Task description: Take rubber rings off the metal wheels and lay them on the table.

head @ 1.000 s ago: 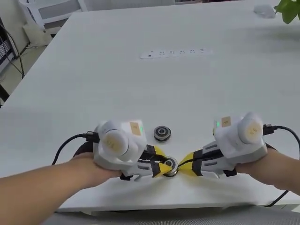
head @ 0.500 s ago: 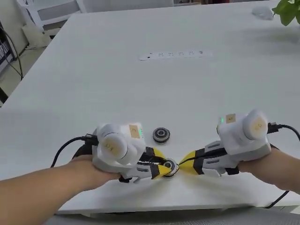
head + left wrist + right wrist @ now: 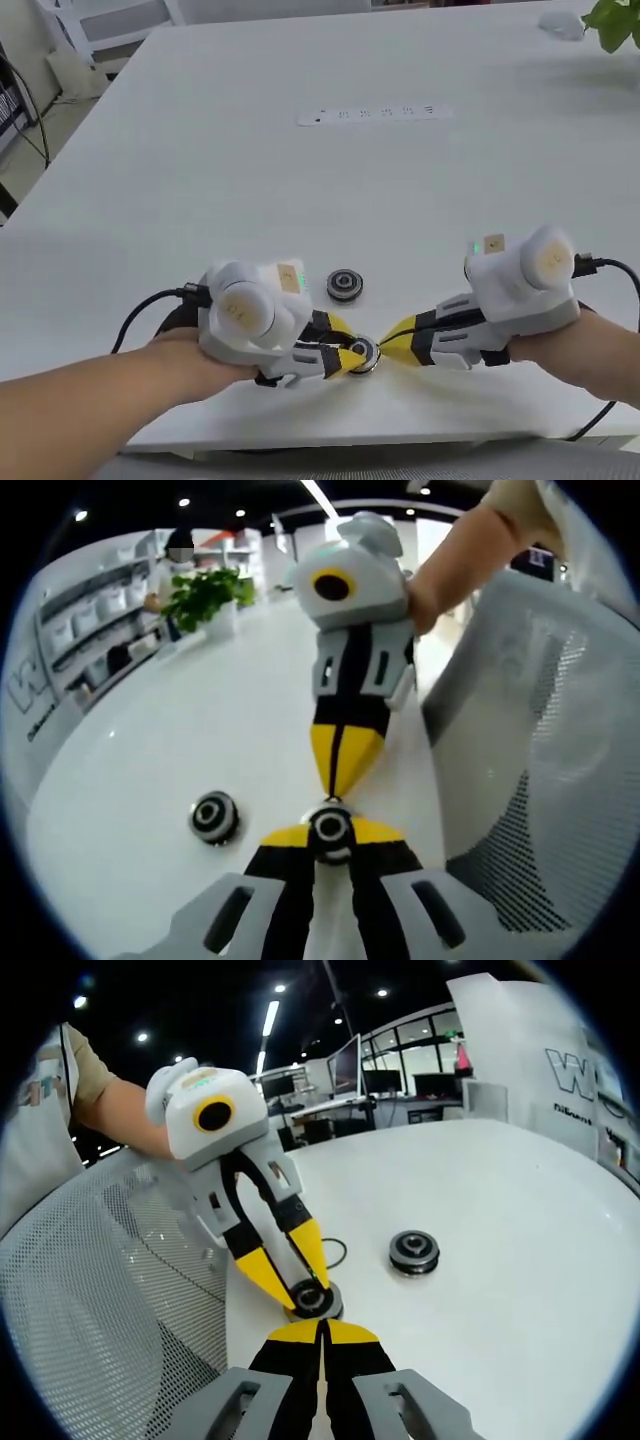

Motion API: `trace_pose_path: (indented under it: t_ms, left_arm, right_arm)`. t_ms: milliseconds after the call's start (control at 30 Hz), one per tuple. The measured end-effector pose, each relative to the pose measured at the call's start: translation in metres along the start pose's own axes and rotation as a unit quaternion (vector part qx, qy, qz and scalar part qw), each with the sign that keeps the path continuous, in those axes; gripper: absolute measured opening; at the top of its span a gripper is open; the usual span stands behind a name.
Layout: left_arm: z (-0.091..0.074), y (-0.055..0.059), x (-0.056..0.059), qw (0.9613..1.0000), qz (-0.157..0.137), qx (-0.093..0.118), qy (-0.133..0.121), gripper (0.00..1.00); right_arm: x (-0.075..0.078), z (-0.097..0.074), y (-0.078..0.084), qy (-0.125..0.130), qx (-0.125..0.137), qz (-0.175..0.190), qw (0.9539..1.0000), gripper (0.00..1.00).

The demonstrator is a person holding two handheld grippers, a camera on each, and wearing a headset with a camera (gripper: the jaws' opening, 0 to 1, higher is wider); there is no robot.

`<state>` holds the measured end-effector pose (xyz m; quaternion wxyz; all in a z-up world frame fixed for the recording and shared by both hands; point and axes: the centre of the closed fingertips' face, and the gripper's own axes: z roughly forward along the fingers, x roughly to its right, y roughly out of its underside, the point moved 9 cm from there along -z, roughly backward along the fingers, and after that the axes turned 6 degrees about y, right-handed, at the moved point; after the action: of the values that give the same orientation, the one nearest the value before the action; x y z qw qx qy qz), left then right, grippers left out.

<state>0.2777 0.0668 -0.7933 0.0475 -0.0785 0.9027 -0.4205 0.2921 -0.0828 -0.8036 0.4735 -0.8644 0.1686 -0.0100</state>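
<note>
Small round silver metal wheel [image 3: 362, 353] sat at near edge of the white table [image 3: 300, 180], its black rubber ring [image 3: 330, 812] on the rim, not yet off. Left gripper [image 3: 348, 357] had its yellow-tipped jaws closed on the wheel from either side, clamping it. Could not tell whether the wheel rested on the table or was held just clear of it. Right gripper [image 3: 385, 350] met it from the opposite side, jaws pressed together to a point and touching the wheel's edge. Whether they had nipped the ring or only butted against it was too small to tell. Second wheel [image 3: 345, 285], same kind and with ring on, lay flat near the first, farther in, apart from both grippers. White power strip [image 3: 370, 113] lay well beyond, mid-table. Judged step: first ring being started off, none laid down yet. Next move called for the right tips to catch the ring's lip and peel it outward while the left kept the wheel from turning. A slip off the rubber seemed the risk.
</note>
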Motion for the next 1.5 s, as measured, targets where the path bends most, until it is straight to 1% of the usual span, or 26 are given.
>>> trace_pose_path:
  t_ms: [267, 467, 533, 667, 867, 967, 1033, 1133, 1300, 1400, 1500]
  left_arm:
    - [0.0, 0.0, 0.0, 1.0, 0.001, 0.0, 0.001, 0.12]
    - [0.0, 0.0, 0.0, 1.0, 0.003, -0.001, 0.0, 0.12]
    - [0.0, 0.0, 0.0, 1.0, 0.004, -0.002, 0.0, 0.12]
    - [0.0, 0.0, 0.0, 1.0, 0.005, -0.002, 0.0, 0.12]
    - [0.0, 0.0, 0.0, 1.0, 0.004, -0.002, -0.001, 0.12]
    - [0.0, 0.0, 0.0, 1.0, 0.004, -0.002, -0.001, 0.12]
    - [0.0, 0.0, 0.001, 1.0, 0.003, -0.001, -0.002, 0.12]
    - [0.0, 0.0, 0.0, 1.0, 0.003, 0.0, -0.001, 0.13]
    - [0.0, 0.0, 0.0, 1.0, 0.005, 0.002, 0.0, 0.13]
    - [0.0, 0.0, 0.0, 1.0, 0.005, 0.003, 0.001, 0.13]
    - [0.0, 0.0, 0.0, 1.0, 0.007, 0.002, 0.002, 0.13]
  right_arm:
    - [-0.001, 0.001, -0.002, -0.004, 0.002, -0.02, 0.9998, 0.0]
    - [-0.002, 0.002, -0.004, -0.006, 0.003, -0.018, 0.9998, 0.0]
    - [-0.002, 0.002, -0.004, -0.006, 0.003, -0.01, 0.9999, 0.0]
    - [-0.003, 0.004, -0.006, -0.008, 0.004, -0.01, 0.9999, 0.0]
    - [-0.011, 0.01, -0.013, -0.022, 0.016, -0.011, 0.9996, 0.0]
    - [-0.012, 0.013, -0.018, -0.029, 0.024, -0.011, 0.9992, 0.0]
    - [-0.011, 0.012, -0.018, -0.028, 0.018, -0.02, 0.9992, 0.0]
    - [-0.012, 0.011, -0.017, -0.029, 0.02, -0.02, 0.9992, 0.0]
    - [-0.012, 0.006, -0.017, -0.03, 0.03, -0.009, 0.999, 0.0]
    - [-0.011, 0.005, -0.016, -0.03, 0.029, -0.009, 0.9991, 0.0]
    - [-0.009, 0.005, -0.014, -0.024, 0.022, -0.024, 0.9992, 0.0]
